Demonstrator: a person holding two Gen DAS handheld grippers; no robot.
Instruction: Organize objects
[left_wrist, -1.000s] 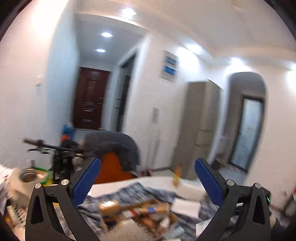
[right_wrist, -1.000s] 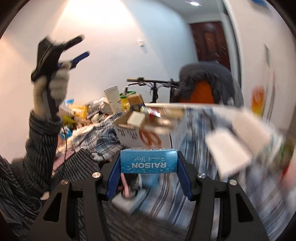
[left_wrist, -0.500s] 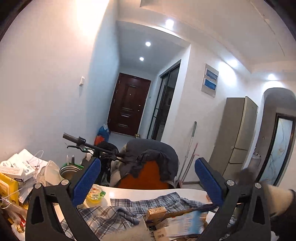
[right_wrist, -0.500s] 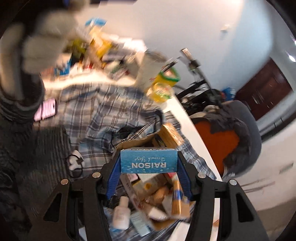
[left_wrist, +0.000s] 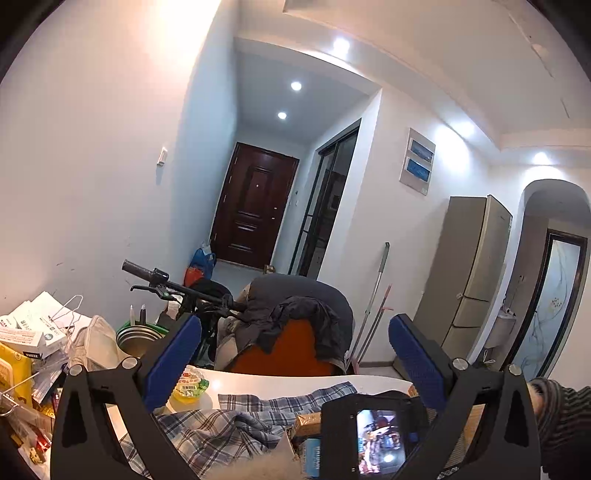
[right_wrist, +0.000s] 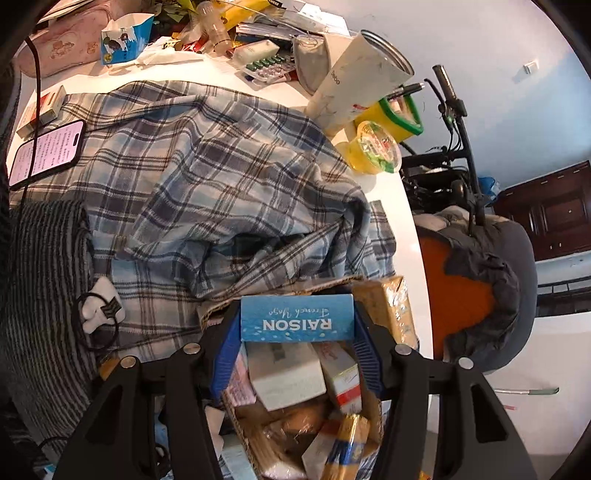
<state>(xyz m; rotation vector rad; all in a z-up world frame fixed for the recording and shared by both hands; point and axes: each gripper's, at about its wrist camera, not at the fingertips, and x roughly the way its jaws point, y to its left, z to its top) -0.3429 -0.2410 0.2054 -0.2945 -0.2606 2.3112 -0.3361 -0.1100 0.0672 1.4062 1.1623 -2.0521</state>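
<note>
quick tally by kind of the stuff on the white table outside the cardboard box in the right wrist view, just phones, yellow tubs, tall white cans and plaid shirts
phone: 1
yellow tub: 1
tall white can: 1
plaid shirt: 1
total: 4

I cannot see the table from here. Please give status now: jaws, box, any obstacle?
Right gripper jaws opening, blue RAISON box between them, over the full cardboard box. Left gripper open, empty. Plaid shirt bunched beside the cardboard box.
</note>
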